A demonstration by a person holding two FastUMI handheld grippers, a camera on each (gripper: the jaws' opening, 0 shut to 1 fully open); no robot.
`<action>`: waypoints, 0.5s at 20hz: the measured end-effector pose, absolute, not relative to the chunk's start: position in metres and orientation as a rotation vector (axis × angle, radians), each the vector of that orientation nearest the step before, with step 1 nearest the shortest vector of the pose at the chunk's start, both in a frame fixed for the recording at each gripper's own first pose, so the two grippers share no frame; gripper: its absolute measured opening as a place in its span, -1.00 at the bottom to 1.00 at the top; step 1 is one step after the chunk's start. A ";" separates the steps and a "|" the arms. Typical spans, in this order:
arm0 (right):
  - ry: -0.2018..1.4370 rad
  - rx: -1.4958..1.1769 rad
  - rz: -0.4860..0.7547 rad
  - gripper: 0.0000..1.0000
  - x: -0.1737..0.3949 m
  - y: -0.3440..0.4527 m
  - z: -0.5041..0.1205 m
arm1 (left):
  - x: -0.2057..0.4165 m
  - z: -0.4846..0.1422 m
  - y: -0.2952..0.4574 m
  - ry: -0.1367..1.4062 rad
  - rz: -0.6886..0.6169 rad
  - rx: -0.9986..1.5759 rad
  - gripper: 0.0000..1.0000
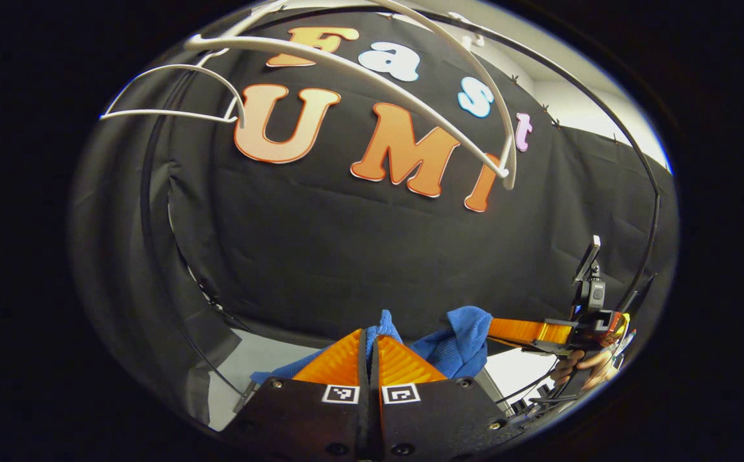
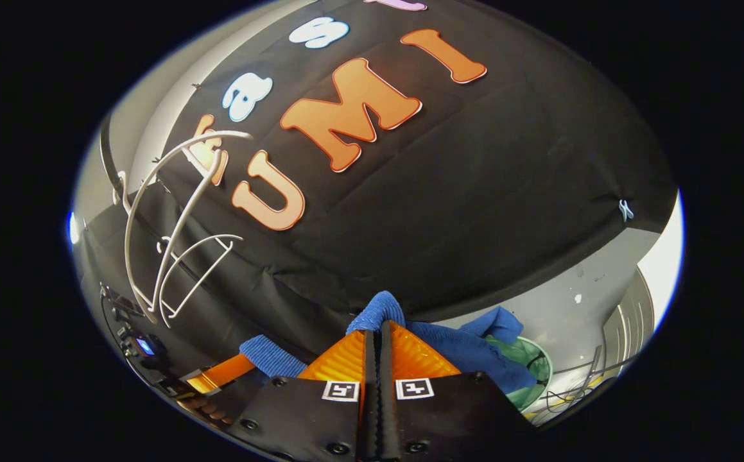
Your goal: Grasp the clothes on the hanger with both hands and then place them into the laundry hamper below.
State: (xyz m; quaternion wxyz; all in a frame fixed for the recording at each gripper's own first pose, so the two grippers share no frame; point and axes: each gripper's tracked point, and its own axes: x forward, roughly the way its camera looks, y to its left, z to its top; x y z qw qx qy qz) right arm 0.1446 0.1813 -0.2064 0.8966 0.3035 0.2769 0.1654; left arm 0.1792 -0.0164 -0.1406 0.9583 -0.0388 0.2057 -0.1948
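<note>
The blue garment (image 1: 458,350) hangs off the hangers, stretched between both grippers. My left gripper (image 1: 368,333) is shut on a bunched blue fold that pokes up between its orange fingers. To the right, the right gripper (image 1: 492,328) bites another part of the cloth, with a hand (image 1: 587,369) behind it. In the right gripper view, my right gripper (image 2: 378,332) is shut on a blue fold (image 2: 378,311). More of the garment drapes to the right over the green laundry hamper (image 2: 534,366). The left gripper (image 2: 251,360) pinches the cloth at lower left.
Bare white hangers (image 1: 359,70) hang overhead on a thin dark rail, and they sit left of my right gripper as white hangers (image 2: 173,231). The black cloth wall stands close ahead. A grey floor (image 2: 570,308) and cables lie around the hamper.
</note>
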 end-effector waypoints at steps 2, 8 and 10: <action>0.592 0.608 0.323 -0.85 0.140 0.178 -0.219 | 0.182 -0.144 -0.033 0.443 -0.417 -0.072 -1.00; 0.648 0.532 0.281 -0.85 0.128 0.172 -0.261 | 0.183 -0.178 -0.067 0.550 -0.467 -0.016 -1.00; 0.681 0.511 0.260 -0.85 0.122 0.167 -0.276 | 0.179 -0.190 -0.070 0.610 -0.466 -0.009 -1.00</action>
